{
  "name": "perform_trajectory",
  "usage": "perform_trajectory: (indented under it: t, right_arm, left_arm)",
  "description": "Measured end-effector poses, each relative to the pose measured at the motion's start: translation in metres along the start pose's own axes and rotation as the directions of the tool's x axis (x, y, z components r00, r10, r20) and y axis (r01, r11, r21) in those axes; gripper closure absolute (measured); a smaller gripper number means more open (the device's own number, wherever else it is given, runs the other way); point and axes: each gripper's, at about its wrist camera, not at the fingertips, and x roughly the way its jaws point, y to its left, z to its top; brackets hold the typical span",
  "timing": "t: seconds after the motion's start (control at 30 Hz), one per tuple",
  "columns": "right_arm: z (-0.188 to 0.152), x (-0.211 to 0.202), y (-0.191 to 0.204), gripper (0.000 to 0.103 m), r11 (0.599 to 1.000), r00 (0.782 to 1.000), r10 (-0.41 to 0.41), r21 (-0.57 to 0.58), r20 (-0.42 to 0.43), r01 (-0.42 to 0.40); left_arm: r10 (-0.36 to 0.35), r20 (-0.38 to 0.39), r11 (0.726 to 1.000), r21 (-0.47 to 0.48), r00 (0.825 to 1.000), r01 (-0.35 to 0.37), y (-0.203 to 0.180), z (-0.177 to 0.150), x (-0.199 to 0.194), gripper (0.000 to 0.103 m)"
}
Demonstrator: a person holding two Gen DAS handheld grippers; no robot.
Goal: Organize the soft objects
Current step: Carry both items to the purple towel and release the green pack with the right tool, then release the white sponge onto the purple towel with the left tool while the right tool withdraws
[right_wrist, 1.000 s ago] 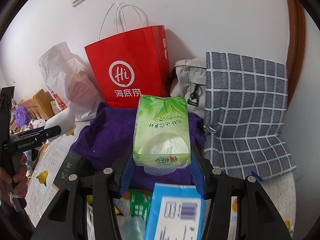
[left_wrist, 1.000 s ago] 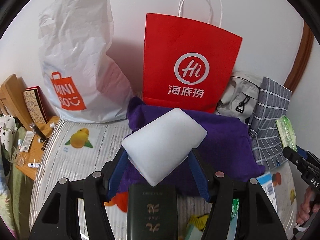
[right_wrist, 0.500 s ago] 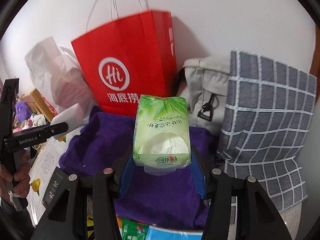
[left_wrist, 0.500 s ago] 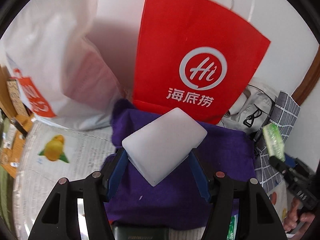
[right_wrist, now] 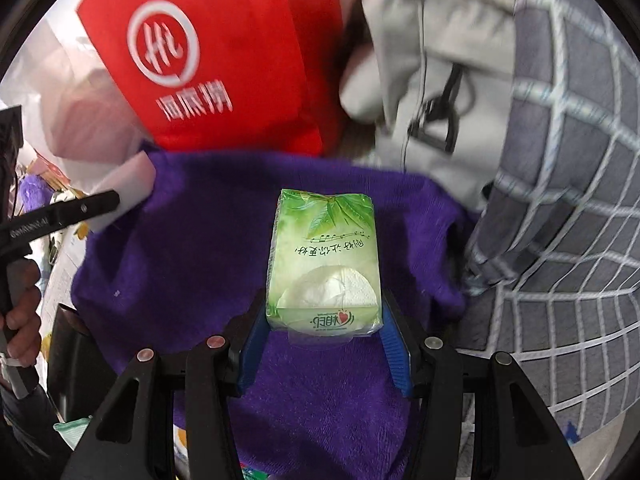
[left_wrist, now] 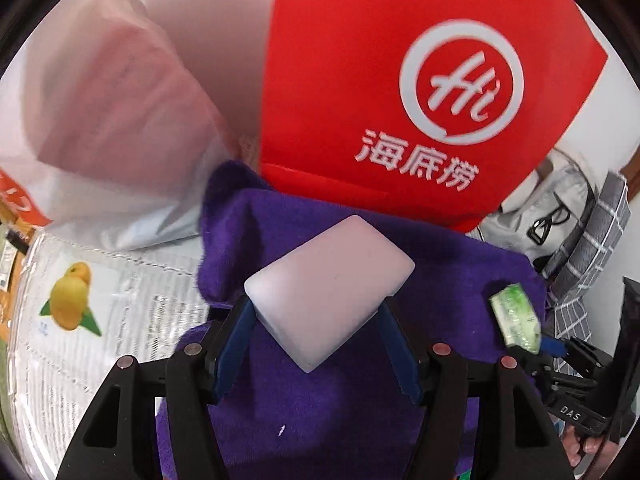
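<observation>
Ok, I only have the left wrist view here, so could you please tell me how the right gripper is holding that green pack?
Observer: The right gripper is shut on the green tissue pack. Its blue pads clamp the near end, where white tissue shows through an oval opening.
Operator: Thank you. Can that camera see my side?
Observer: Yes. At its left edge, a bare hand grips the handle of the left gripper, with the white foam block over the corner of the purple towel.
Operator: Anything nearer that I'm missing?
Observer: A dark box sits by the towel's near left edge.
</observation>
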Motion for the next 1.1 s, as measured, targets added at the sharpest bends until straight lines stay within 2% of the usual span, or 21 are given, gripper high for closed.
perform_trajectory:
  t: [0.17, 0.37, 0.4, 0.47, 0.53, 0.67, 0.8, 0.9, 1.0, 1.1]
  right_arm:
    - [-0.002, 0.017, 0.001, 0.051, 1.0, 0.998, 0.016, 0.006, -0.062, -0.016]
    - [0.0, 0.013, -0.004, 0.049, 1.0, 0.998, 0.025, 0.01, -0.053, -0.025]
    - [-0.001, 0.012, -0.003, 0.048, 1.0, 0.998, 0.028, 0.004, -0.055, -0.028]
    - [-0.001, 0.009, -0.001, 0.039, 0.999, 0.998, 0.043, -0.012, -0.051, -0.043]
    - [0.001, 0.005, 0.005, 0.032, 0.999, 0.999, 0.034, -0.039, -0.042, -0.036]
    - [-0.005, -0.021, 0.019, 0.031, 0.996, 0.998, -0.046, -0.076, 0.045, 0.049]
    - [-0.015, -0.054, 0.017, 0.031, 1.0, 0.99, 0.005, -0.023, 0.139, -0.002]
    - [-0.031, -0.078, 0.022, 0.031, 1.0, 0.983, -0.015, -0.003, 0.184, 0.016]
    - [-0.056, -0.104, 0.028, 0.031, 1.0, 0.981, -0.01, -0.009, 0.193, 0.012]
    - [-0.082, -0.126, 0.04, 0.031, 1.0, 0.977, -0.005, -0.025, 0.211, 0.01]
  left_arm:
    - [0.004, -0.017, 1.0, -0.01, 1.0, -0.004, 0.003, 0.001, 0.009, 0.04]
    - [-0.011, -0.017, 1.0, -0.027, 1.0, 0.01, 0.009, 0.002, 0.014, 0.04]
    - [-0.013, -0.022, 1.0, -0.025, 1.0, 0.012, 0.009, 0.002, 0.016, 0.038]
    - [-0.021, -0.034, 1.0, -0.01, 0.999, 0.02, 0.006, 0.002, 0.018, 0.03]
    - [-0.018, -0.014, 1.0, 0.015, 1.0, 0.018, 0.0, 0.002, 0.015, 0.025]
    - [0.007, 0.0, 0.999, 0.034, 1.0, -0.007, -0.006, 0.001, 0.008, 0.022]
    - [0.031, 0.039, 0.999, 0.043, 0.999, -0.033, -0.01, -0.002, -0.011, 0.022]
    - [0.011, 0.079, 0.999, 0.035, 0.997, -0.013, -0.011, -0.008, -0.033, 0.022]
    - [-0.021, 0.114, 0.999, 0.027, 0.993, 0.018, -0.006, -0.02, -0.061, 0.022]
    - [-0.02, 0.126, 0.999, 0.043, 0.992, 0.014, -0.008, -0.037, -0.084, 0.022]
